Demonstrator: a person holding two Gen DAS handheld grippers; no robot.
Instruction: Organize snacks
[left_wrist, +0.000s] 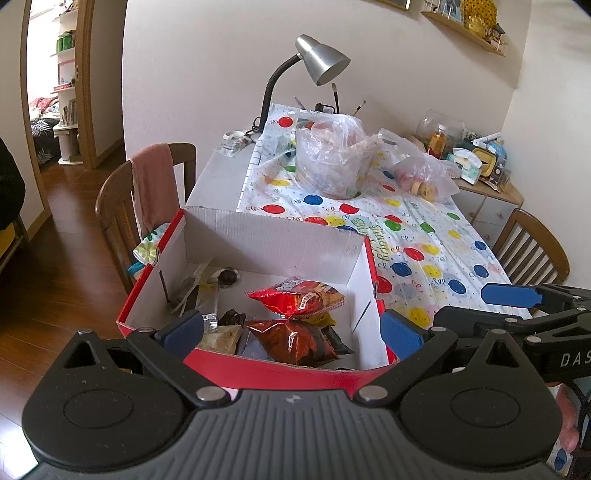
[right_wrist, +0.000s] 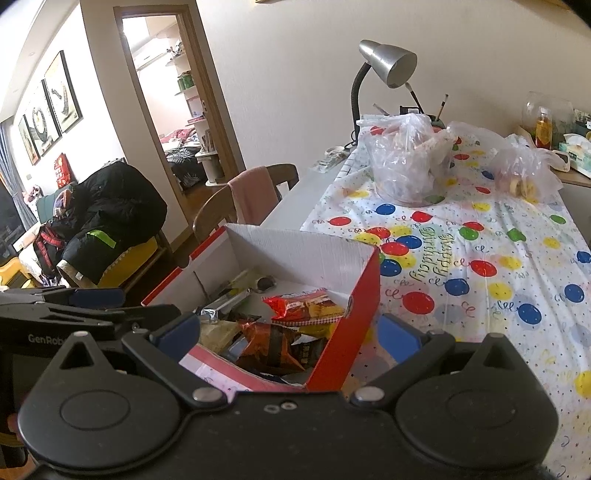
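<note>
An open red box with white inner walls (left_wrist: 266, 232) (right_wrist: 295, 243) sits at the near end of the table. Inside lie a red snack packet (left_wrist: 299, 297) (right_wrist: 303, 306), a dark orange packet (left_wrist: 295, 339) (right_wrist: 269, 347), a beige packet (left_wrist: 221, 338) and small wrappers. My left gripper (left_wrist: 291, 332) is open over the box's near wall, holding nothing. My right gripper (right_wrist: 288, 336) is open too, spanning the box's near right corner. Two clear plastic bags of snacks (left_wrist: 332, 155) (left_wrist: 421, 173) rest farther back on the table.
A balloon-print cloth (left_wrist: 424, 236) covers the table. A silver desk lamp (left_wrist: 321, 59) stands at the far end. Wooden chairs stand at the left (left_wrist: 114, 206), with a pink towel, and at the right (left_wrist: 532, 247). A cluttered cabinet (left_wrist: 480, 158) is behind.
</note>
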